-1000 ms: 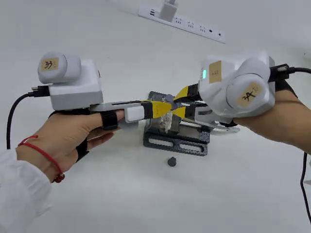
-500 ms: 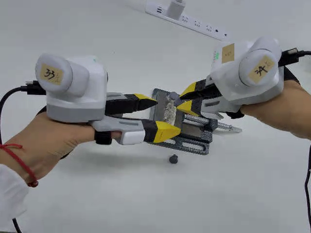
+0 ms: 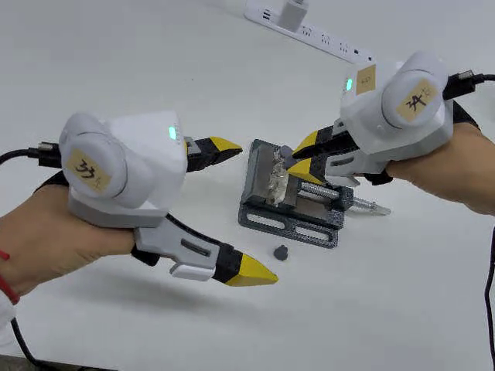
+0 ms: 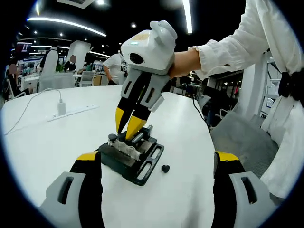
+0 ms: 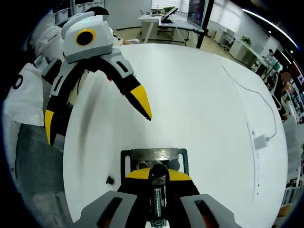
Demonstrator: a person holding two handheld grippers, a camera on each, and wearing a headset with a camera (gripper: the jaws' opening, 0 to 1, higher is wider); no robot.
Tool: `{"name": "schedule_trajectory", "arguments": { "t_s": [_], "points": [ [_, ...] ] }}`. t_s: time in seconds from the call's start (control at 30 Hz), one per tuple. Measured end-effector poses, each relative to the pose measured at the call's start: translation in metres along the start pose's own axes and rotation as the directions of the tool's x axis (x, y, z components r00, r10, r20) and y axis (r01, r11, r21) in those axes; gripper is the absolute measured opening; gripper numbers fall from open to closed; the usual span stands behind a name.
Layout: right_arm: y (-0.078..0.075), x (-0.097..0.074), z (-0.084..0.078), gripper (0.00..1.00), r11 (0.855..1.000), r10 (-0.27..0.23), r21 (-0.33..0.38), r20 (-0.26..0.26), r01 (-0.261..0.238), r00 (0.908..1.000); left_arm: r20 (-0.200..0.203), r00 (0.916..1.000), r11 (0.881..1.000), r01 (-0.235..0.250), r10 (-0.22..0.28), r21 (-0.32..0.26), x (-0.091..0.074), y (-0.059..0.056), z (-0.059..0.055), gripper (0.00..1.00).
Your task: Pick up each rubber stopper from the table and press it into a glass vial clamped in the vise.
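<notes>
A black vise point(image 3: 288, 222) stands mid-table with glass vials point(image 3: 274, 182) clamped in it. My right gripper point(image 3: 297, 161) hovers over the vials, shut on a grey rubber stopper point(image 3: 285, 152). In the right gripper view the stopper point(image 5: 158, 170) sits between the yellow tips, right above the vise point(image 5: 154, 154). My left gripper point(image 3: 240, 207) is open wide to the left of the vise, holding nothing. Another stopper point(image 3: 281, 251) lies on the table just in front of the vise. The left gripper view has the loose stopper point(image 4: 165, 168) beside the vise point(image 4: 142, 166).
A white power strip point(image 3: 309, 29) with a plugged charger lies at the far edge of the table. A cable point(image 3: 489, 294) runs down the right side. The vise's screw handle point(image 3: 363, 204) sticks out to the right.
My left gripper has opened wide and drawn back from the vise toward the near left. The right gripper stays over the vials, still shut on the stopper.
</notes>
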State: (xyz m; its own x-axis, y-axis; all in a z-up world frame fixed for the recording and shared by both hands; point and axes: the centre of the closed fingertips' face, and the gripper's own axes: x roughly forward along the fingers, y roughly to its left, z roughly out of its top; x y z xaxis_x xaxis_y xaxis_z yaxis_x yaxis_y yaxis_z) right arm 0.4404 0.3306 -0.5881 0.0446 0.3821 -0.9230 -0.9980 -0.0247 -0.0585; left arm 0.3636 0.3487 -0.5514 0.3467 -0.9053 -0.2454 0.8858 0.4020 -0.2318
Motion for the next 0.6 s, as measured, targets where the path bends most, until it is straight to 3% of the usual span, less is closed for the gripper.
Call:
{"name": "schedule_trajectory", "arguments": {
  "t_s": [0.23, 0.6],
  "points": [
    [0.004, 0.0014, 0.0013, 0.06, 1.0, 0.004, -0.006, -0.01, -0.004, 0.9999, -0.013, 0.9999, 0.999, 0.005, -0.005, 0.034, -0.0024, -0.0043, -0.0024, 0.99],
    [0.005, 0.0035, -0.001, 0.06, 1.0, 0.001, -0.025, -0.026, -0.002, 0.9997, 0.011, 0.9999, 1.0, 0.001, -0.001, 0.017, -0.0024, -0.0074, 0.0033, 0.99]
  ]
}}
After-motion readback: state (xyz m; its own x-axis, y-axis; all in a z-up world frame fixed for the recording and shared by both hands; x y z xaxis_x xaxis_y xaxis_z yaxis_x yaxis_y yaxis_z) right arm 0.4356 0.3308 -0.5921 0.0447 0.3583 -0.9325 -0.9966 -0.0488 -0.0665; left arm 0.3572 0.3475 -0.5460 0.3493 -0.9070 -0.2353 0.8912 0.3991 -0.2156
